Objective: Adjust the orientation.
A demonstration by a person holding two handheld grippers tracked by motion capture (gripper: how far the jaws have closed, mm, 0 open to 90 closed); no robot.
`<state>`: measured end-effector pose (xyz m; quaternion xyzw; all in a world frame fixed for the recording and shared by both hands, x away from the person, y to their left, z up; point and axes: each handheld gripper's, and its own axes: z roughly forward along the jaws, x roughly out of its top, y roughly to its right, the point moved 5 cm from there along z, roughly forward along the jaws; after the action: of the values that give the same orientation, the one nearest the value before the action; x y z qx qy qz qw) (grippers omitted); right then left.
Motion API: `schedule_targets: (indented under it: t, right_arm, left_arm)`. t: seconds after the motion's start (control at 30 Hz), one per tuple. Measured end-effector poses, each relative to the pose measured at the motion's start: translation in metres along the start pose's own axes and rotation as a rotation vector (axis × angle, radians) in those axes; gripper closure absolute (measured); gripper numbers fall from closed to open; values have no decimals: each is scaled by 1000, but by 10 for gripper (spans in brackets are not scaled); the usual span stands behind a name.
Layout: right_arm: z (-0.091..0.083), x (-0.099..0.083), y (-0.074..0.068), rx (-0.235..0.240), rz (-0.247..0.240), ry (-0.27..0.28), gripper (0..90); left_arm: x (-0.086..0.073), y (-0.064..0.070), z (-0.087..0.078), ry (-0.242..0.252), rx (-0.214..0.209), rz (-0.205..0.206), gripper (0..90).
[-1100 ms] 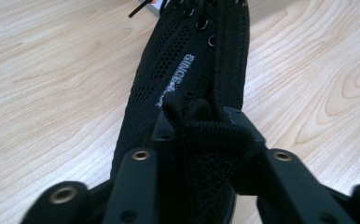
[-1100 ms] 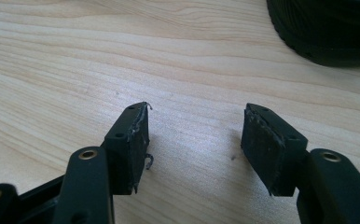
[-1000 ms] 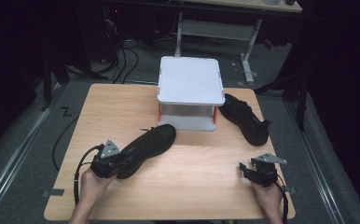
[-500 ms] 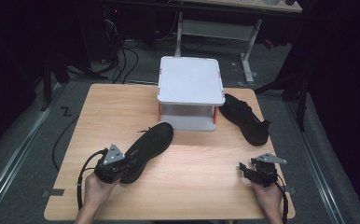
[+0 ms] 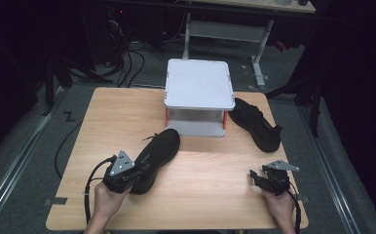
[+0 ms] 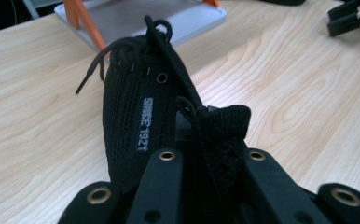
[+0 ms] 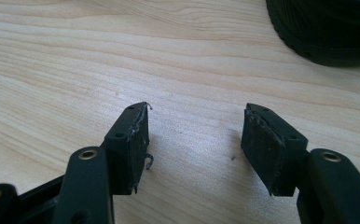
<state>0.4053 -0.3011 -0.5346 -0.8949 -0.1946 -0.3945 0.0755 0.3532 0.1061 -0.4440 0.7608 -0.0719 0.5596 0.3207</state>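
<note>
Where jaws pinch its heel, left gripper (image 6: 208,158) hiding black shoe's (image 6: 138,121) collar.

left claw (image 5: 136,171) clamped, right claw (image 7: 194,140) agape

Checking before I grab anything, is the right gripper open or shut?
Open. The right gripper shows bare table between its parted jaws, holding nothing.

I'm in a dark lab: my wooden table (image 5: 103,117) on grey carpet, cables (image 5: 122,58) and a desk frame (image 5: 259,39) far behind.
</note>
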Motion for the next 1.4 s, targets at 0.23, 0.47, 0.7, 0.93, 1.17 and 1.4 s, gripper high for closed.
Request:
schedule_targets:
  t: [0.23, 0.47, 0.7, 0.93, 1.17, 1.4]
  right_arm:
    - [0, 0, 0, 0, -1, 0, 413]
    - [0, 1, -1, 11, -11, 6, 509]
    - [1, 6, -9, 28, -59, 13, 599]
    - [-9, 25, -16, 105, -61, 71, 606]
    - [-11, 50, -25, 153, -85, 105, 608]
    - [-10, 82, -37, 202, -124, 138, 650]
  left_arm:
    - [9, 6, 2, 38, -11, -11, 843]
    - [19, 12, 0, 73, -29, -20, 845]
    - [29, 24, 0, 110, -55, -8, 846]
    - [40, 35, 7, 147, -83, -5, 846]
    - [46, 43, 19, 161, -88, 20, 846]
    - [52, 49, 35, 185, -85, 43, 846]
